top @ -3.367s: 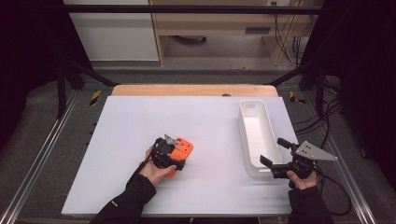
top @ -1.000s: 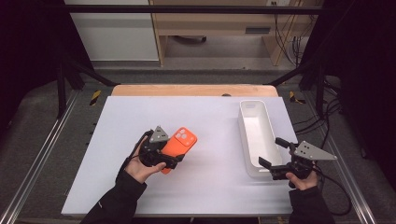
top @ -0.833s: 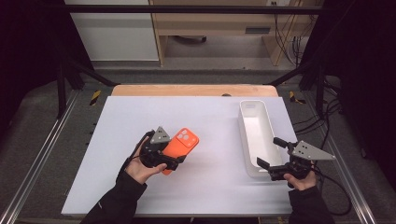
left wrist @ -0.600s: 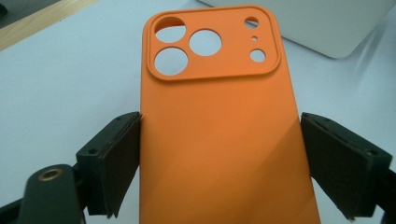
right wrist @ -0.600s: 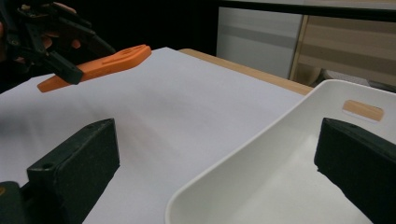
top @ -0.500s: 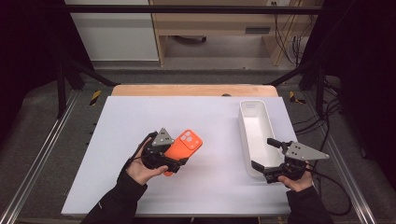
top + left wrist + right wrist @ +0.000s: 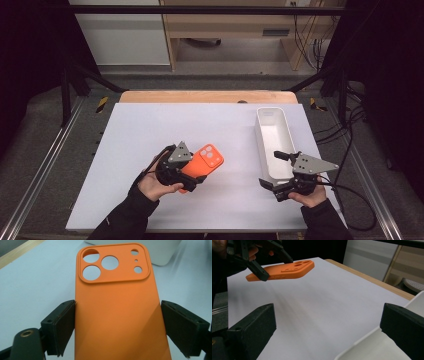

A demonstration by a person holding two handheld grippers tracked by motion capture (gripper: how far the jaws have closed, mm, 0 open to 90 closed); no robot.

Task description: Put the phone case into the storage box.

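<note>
An orange phone case (image 7: 207,160) with camera cut-outs is clamped by its long edges in my left gripper (image 7: 188,171), shut on it near the table's middle left. In the left gripper view the case (image 7: 117,315) lies back side up between both pads (image 7: 66,325). From the right gripper view the case (image 7: 284,271) hangs tilted just above the white surface, the left gripper (image 7: 274,266) around it. My right gripper (image 7: 270,169) is open at the near end of a white tray (image 7: 258,131), with nothing between its jaws (image 7: 327,335).
The long white tray (image 7: 372,347) runs front to back on the right side of the white tabletop (image 7: 150,125); its corner also shows behind the case (image 7: 162,255). A wooden strip (image 7: 200,96) borders the far edge. Cables trail off the right side.
My right gripper has slid left, up to the tray's near end. The left gripper, which earlier raised and turned the case outward, has held it almost still over the last second.
</note>
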